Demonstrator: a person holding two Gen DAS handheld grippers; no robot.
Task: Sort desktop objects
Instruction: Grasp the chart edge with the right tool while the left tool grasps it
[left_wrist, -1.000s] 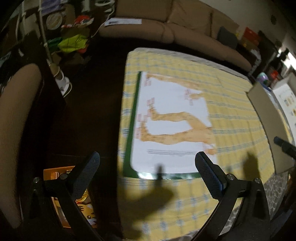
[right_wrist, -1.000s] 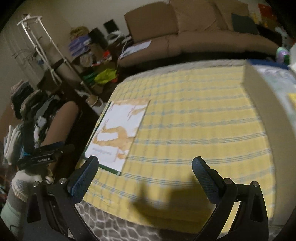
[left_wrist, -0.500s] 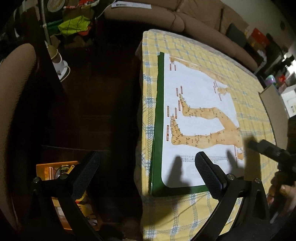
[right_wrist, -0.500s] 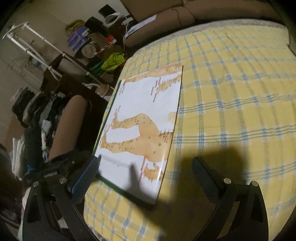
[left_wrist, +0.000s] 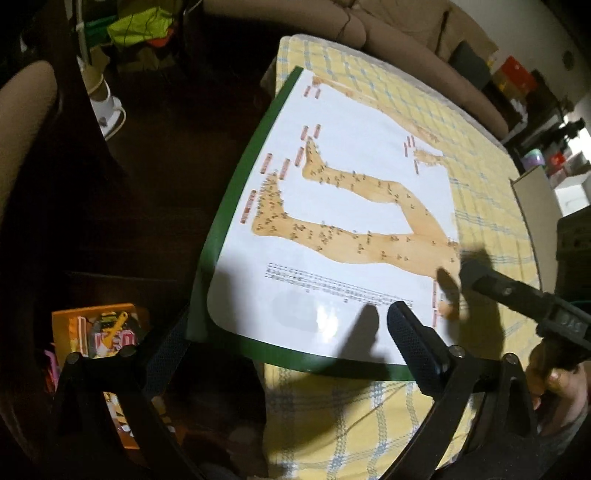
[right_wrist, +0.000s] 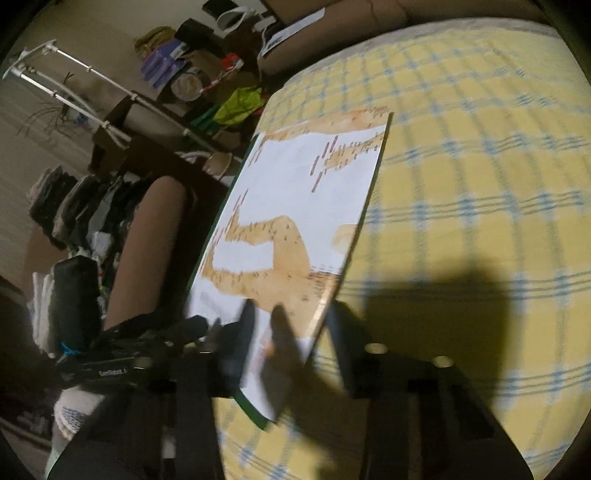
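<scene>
Left wrist: sofa (left_wrist: 413, 55) behind chart (left_wrist: 332, 221).

The premises were a lived-in home, specifically a cluttered living room under dim lighting. A brown upholstered sofa (left_wrist: 402, 48) ran along the far wall behind a table covered by a yellow checked cloth (right_wrist: 480, 166). A brown padded chair (right_wrist: 147, 243) stood at the table's side. A white folding rack (right_wrist: 74, 92) leaned near the wall, with piled clothing (right_wrist: 70, 206) beside it. Household clutter, including a bright green bag (left_wrist: 142, 26) and mixed boxes, was heaped in the corner. An orange box of small items (left_wrist: 98, 328) sat on the dark floor.
</scene>
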